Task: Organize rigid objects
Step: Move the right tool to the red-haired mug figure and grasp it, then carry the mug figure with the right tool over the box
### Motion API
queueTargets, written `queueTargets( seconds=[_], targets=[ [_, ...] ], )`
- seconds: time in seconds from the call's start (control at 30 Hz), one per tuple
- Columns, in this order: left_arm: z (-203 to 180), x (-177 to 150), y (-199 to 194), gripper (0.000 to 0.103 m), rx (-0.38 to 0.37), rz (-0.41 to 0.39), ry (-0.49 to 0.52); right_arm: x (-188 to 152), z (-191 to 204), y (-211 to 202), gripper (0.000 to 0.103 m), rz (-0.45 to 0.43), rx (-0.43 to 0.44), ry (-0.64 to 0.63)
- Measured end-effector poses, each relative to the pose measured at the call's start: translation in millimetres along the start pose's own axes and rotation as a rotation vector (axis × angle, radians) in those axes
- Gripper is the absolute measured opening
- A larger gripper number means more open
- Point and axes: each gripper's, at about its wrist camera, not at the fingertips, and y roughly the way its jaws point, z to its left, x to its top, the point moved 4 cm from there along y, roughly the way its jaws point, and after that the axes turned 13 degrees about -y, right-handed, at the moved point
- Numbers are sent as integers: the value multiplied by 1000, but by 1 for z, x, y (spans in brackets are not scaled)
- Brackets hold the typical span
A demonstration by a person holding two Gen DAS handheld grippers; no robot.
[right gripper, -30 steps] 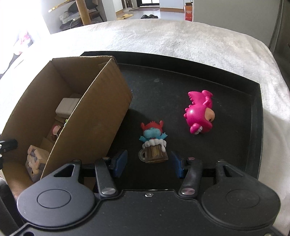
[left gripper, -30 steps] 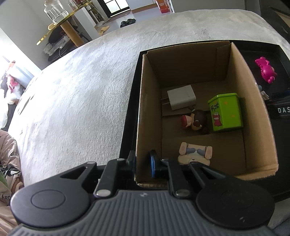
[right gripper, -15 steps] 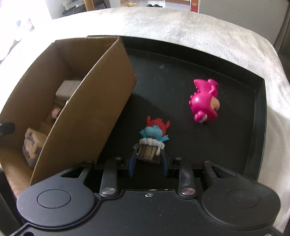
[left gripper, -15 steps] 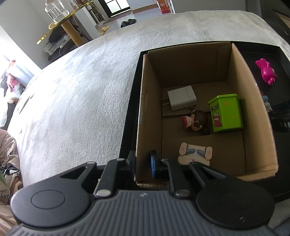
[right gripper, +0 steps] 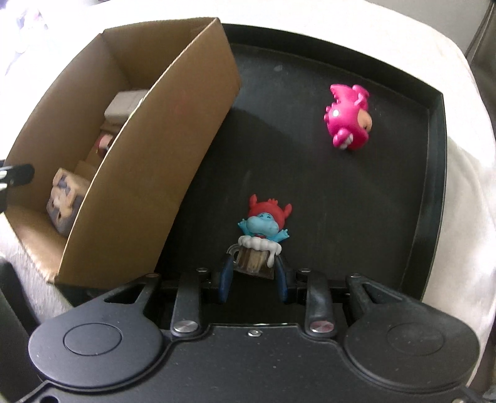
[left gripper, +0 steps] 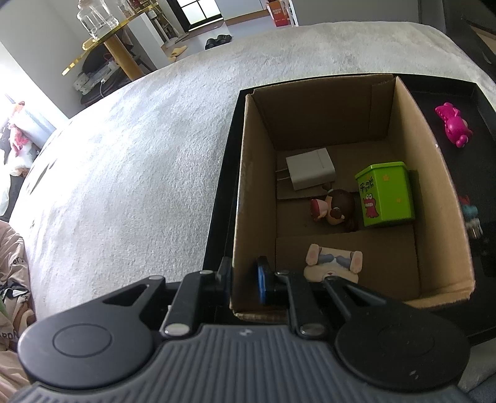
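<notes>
Right gripper (right gripper: 252, 274): jaws clamped on mug toy (right gripper: 259, 240) – base hidden.
Left gripper (left gripper: 245, 276): jaws pinch box (left gripper: 238, 198) wall – outer pad hidden.

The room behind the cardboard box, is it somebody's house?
Probably yes, a home. The black tray sits on a soft white fleecy blanket, and behind it stand a round gold-edged side table with a clear glass jar on top and dark shoes on the floor by a doorway.

matte black left gripper (left gripper: 245, 279) with ribbed grey housing, round black discs, silver pivot screws, blue finger pads. right gripper (right gripper: 253, 276) likewise black, smooth-bodied, speckled with dust, blue pads.
</notes>
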Motion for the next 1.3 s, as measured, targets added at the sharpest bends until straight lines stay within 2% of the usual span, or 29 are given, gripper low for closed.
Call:
queueTargets(
  seconds=[0.17, 0.23, 0.27, 0.3, 0.37, 0.4, 0.73, 0.83, 0.87, 0.97, 1.3],
  targets=[
    [2, 0, 1, 15, -13, 2, -8, -9, 4, -6, 30, 47, -4, 18],
    [4, 1, 1, 15, -19, 4, -14, -8, 5, -6, 33, 58, -20, 32],
    [5, 1, 1, 15, -23, 5, -19, -5, 5, -3, 38, 59, -29, 39],
    [5, 1, 1, 15, -27, 7, -21, -3, 6, -3, 49, 60, -32, 45],
    [6, 2, 1, 15, -33, 9, -26, 6, 8, 0, 58, 53, -49, 46],
    [6, 2, 2, 15, -36, 11, -28, 8, 9, 1, 59, 51, -59, 48],
    [8, 1, 2, 15, -54, 14, -41, 8, 9, 12, 58, -2, -97, 84],
    [8, 1, 1, 15, -54, 14, -42, 10, 9, 12, 46, -8, -106, 90],
    [8, 1, 1, 15, -56, 14, -41, 8, 8, 10, 39, -9, -110, 93],
    [7, 1, 1, 15, -55, 14, -39, 9, 7, 7, 38, -18, -90, 113],
    [7, 2, 0, 14, -57, 12, -38, 14, 11, -35, 38, -105, -101, 105]
  ],
)
